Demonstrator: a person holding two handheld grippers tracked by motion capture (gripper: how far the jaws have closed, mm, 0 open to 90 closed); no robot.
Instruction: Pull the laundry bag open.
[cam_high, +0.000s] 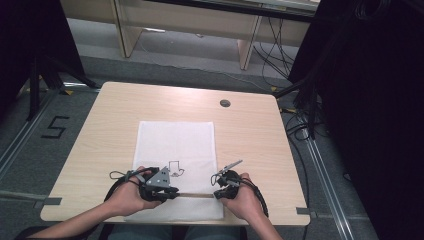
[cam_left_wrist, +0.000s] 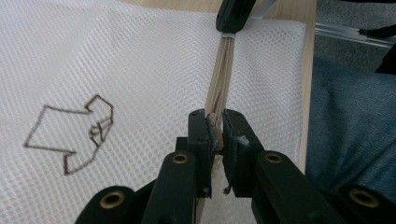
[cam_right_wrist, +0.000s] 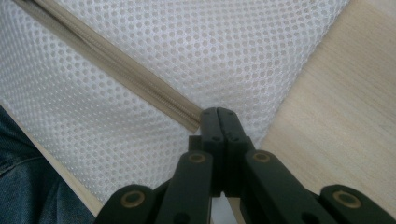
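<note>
A white mesh bag (cam_high: 175, 145) lies flat on the wooden table (cam_high: 250, 130), with a brown outline figure (cam_high: 176, 169) printed on it. A beige zipper (cam_high: 195, 195) runs across the bag near the table's front edge. My left gripper (cam_high: 175, 192) is at the zipper's left end. In the left gripper view it (cam_left_wrist: 215, 126) is shut on a small beige piece of the zipper (cam_left_wrist: 222, 70). My right gripper (cam_high: 216, 194) is at the other end. In the right gripper view it (cam_right_wrist: 218, 114) is shut, pinching the bag at the end of the zipper (cam_right_wrist: 126, 70).
A round cable hole (cam_high: 225, 103) sits in the table's far right part. The person's jeans (cam_left_wrist: 350, 126) show below the front edge. Desk legs and cables stand on the floor beyond the table, and dark curtains hang at both sides.
</note>
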